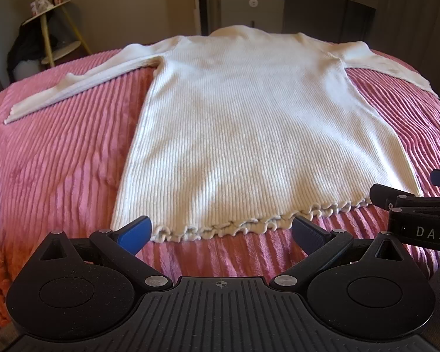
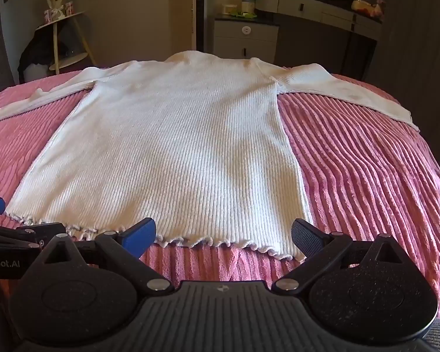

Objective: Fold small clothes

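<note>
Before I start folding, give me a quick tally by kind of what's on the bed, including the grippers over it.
White ribbed sweater, spread flat, both sleeves out: 1
Pink ribbed blanket under it: 1
Grippers at the ruffled hem, left gripper and right gripper, both with fingers apart and holding nothing: 2
Total: 4

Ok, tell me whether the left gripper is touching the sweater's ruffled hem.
Cannot tell. In the left wrist view the left gripper is open at the hem of the sweater, its blue fingertips overlapping the frill, with neither contact nor a gap plain.
</note>
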Demonstrator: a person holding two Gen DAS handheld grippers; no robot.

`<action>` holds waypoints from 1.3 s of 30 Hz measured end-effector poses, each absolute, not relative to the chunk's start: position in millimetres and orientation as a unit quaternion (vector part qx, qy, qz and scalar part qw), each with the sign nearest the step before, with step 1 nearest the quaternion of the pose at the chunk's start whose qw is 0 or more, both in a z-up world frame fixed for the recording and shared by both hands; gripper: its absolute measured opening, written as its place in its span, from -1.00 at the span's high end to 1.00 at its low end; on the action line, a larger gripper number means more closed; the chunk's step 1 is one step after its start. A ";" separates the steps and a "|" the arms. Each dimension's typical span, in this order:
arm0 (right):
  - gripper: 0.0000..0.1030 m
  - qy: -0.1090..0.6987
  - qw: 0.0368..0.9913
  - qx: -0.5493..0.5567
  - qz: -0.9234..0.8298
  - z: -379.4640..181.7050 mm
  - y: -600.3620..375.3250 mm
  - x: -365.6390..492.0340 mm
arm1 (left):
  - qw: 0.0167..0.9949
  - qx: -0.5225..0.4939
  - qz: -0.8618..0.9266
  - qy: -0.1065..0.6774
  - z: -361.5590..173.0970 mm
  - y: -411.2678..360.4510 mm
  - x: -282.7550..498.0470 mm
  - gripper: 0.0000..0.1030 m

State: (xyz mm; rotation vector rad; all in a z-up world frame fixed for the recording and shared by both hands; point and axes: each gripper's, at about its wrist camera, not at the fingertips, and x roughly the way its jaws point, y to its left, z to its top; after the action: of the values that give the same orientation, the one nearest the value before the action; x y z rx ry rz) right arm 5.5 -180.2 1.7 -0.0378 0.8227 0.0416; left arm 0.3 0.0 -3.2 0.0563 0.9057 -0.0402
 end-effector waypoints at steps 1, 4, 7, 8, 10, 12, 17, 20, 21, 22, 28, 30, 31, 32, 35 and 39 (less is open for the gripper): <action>-0.92 0.400 0.916 -0.018 0.020 1.7 -180.2 5.3 | 0.898 0.027 -0.020 0.438 -3.0 0.4 0.5 -1.00; -0.92 0.400 0.916 -0.018 0.020 1.4 -179.4 4.8 | 0.898 0.027 -0.020 0.438 -2.9 0.2 0.6 -1.00; -0.92 0.400 0.916 -0.017 0.020 1.2 -178.9 5.2 | 0.898 0.027 -0.019 0.438 -3.2 0.0 0.4 -1.00; -0.92 0.400 0.916 -0.017 0.019 1.0 -178.5 5.3 | 0.898 0.027 -0.020 0.438 -3.1 0.1 0.5 -1.00; -0.92 0.400 0.916 -0.016 0.019 1.4 -180.4 5.1 | 0.898 0.026 -0.020 0.438 -3.2 0.0 0.4 -1.00; -0.92 0.400 0.916 -0.014 0.019 1.7 -180.9 4.8 | 0.898 0.026 -0.019 0.439 -3.1 0.1 0.6 -1.00; -0.92 0.400 0.916 -0.013 0.018 1.5 -181.4 5.5 | 0.898 0.026 -0.020 0.439 -3.1 0.2 0.6 -1.00; -0.92 0.400 0.916 -0.013 0.018 1.3 -181.5 5.6 | 0.898 0.026 -0.020 0.439 -3.4 0.2 0.5 -1.00; -0.92 0.400 0.916 -0.013 0.018 1.2 -181.4 5.5 | 0.898 0.025 -0.019 0.439 -4.2 -0.2 0.0 -1.00; -0.92 0.400 0.916 -0.013 0.018 1.2 -181.4 5.5 | 0.898 0.025 -0.019 0.439 -4.6 -0.4 -0.3 -1.00; -0.92 0.400 0.916 -0.011 0.017 1.0 -182.0 5.3 | 0.898 0.021 -0.018 0.440 -7.7 0.6 -2.1 -1.00; -0.92 0.400 0.916 -0.011 0.017 1.0 -182.1 5.4 | 0.897 0.020 -0.018 0.440 -8.3 0.6 -2.8 -1.00; -0.92 0.400 0.916 -0.011 0.017 1.0 -182.2 5.4 | 0.897 0.019 -0.018 0.441 -6.9 1.3 -1.9 -1.00; -0.92 0.400 0.916 -0.011 0.017 1.0 -182.3 5.4 | 0.897 0.019 -0.019 0.441 -6.9 1.2 -2.2 -1.00; -0.92 0.400 0.916 -0.010 0.018 1.0 -182.5 5.5 | 0.897 0.019 -0.018 0.441 -6.6 1.2 -1.9 -1.00; -0.92 0.400 0.916 -0.010 0.018 0.6 -182.6 5.5 | 0.897 0.018 -0.019 0.442 -6.5 1.7 -1.7 -1.00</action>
State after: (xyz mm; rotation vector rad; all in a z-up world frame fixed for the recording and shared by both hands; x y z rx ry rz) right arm 5.5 -182.6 0.6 -0.0214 0.8232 0.0364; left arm -1.7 1.7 -6.5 0.0364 0.9161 -0.0384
